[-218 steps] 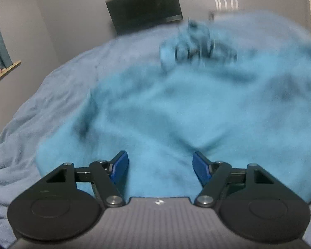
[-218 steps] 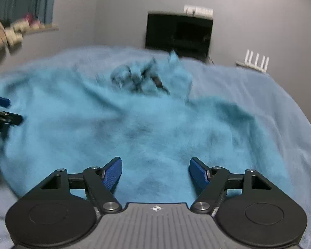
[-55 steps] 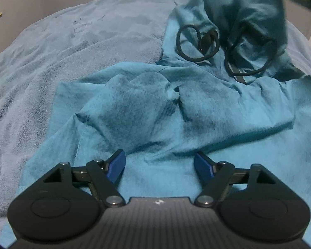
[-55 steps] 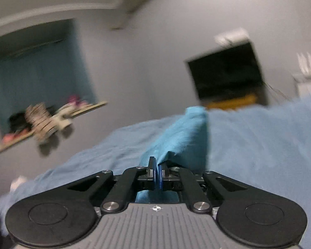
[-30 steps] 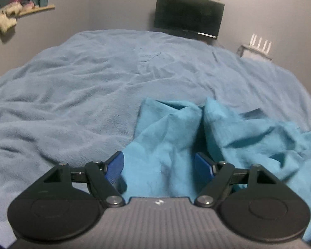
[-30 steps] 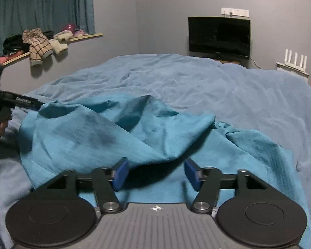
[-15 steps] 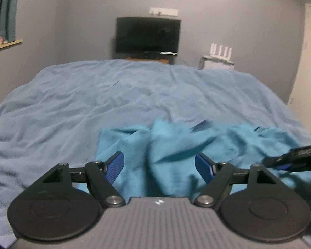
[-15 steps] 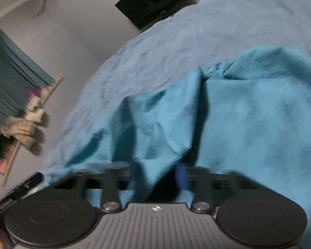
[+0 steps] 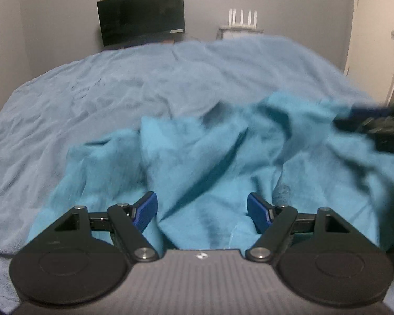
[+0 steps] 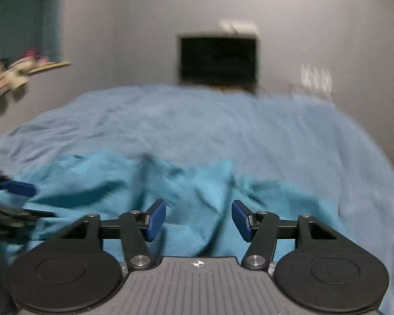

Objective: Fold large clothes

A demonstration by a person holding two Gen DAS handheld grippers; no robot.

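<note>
A large teal garment [image 9: 210,157] lies crumpled on the light blue bed [image 9: 118,84]. It also shows in the right wrist view [image 10: 197,189]. My left gripper [image 9: 202,204] is open and empty, hovering over the garment's near edge. My right gripper [image 10: 199,218] is open and empty, just above the rumpled cloth. The right gripper shows blurred at the right edge of the left wrist view [image 9: 375,123]. The left gripper's blue fingertips [image 10: 18,187] show at the left edge of the right wrist view.
A black TV [image 9: 141,14] stands against the far grey wall, with a white router [image 9: 243,17] to its right. A door [image 9: 375,26] is at the right. A window shelf [image 10: 47,65] with clothes is at the left. The bed [image 10: 223,120] stretches beyond the garment.
The right gripper let go of the garment and opened. The garment dropped into a crumpled heap. Both grippers have moved over its near edge; the views are blurred by motion.
</note>
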